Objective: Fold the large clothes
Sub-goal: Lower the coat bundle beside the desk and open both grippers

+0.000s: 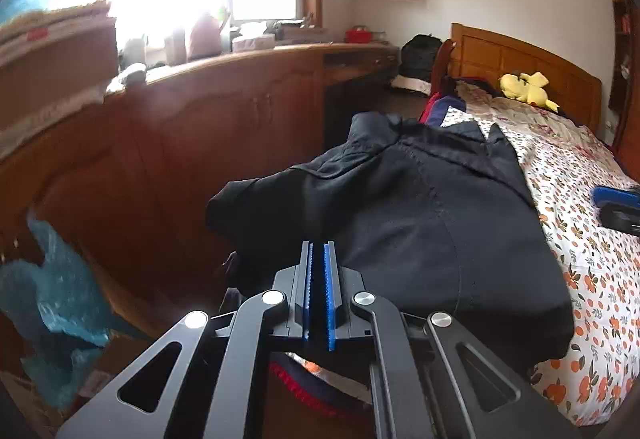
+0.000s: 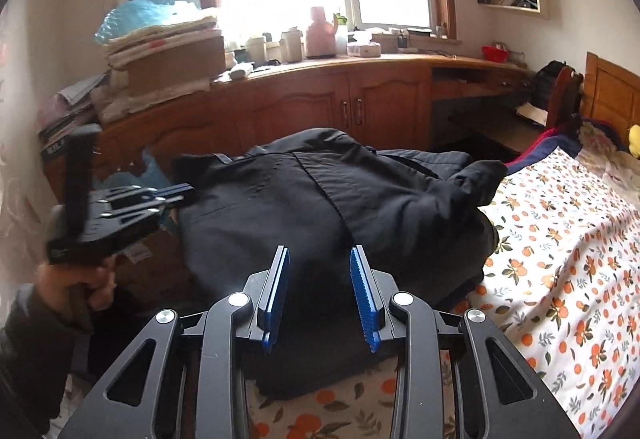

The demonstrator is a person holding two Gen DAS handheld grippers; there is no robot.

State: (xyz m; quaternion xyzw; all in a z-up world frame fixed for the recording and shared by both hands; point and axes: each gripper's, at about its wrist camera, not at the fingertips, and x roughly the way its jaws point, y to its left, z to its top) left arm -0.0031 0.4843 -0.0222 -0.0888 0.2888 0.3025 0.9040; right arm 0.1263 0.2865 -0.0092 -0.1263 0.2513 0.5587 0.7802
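1. I see the dark coat (image 2: 320,199) lying on the bed (image 2: 568,239), bunched at the bed's near-left corner. It is partly folded, with a panel doubled over the body and a sleeve (image 2: 476,179) lumped toward the headboard side.
2. My right gripper (image 2: 320,295) has its jaws part-open, with nothing between the blue pads (image 2: 362,299). The coat lies directly ahead of and below it.
3. My left gripper (image 1: 319,279) has its jaws drawn together, with only a thin slit between the pads. I see no cloth clamped in that slit. In the right wrist view it hangs off the coat's left edge, above the floor clutter.
4. Key relation: I judge the coat's long axis to run from the near hem (image 2: 320,379) away toward the cabinet (image 2: 320,107) and headboard. The right gripper sits near the hem end and the left is beside the far-left edge.
5. I judge the right hand nearer to a usable grip on the hem.
6. Open room lies to the right, on the bare floral sheet (image 2: 560,299). The left side drops off the bed toward the cabinet, so I would fold rightward.
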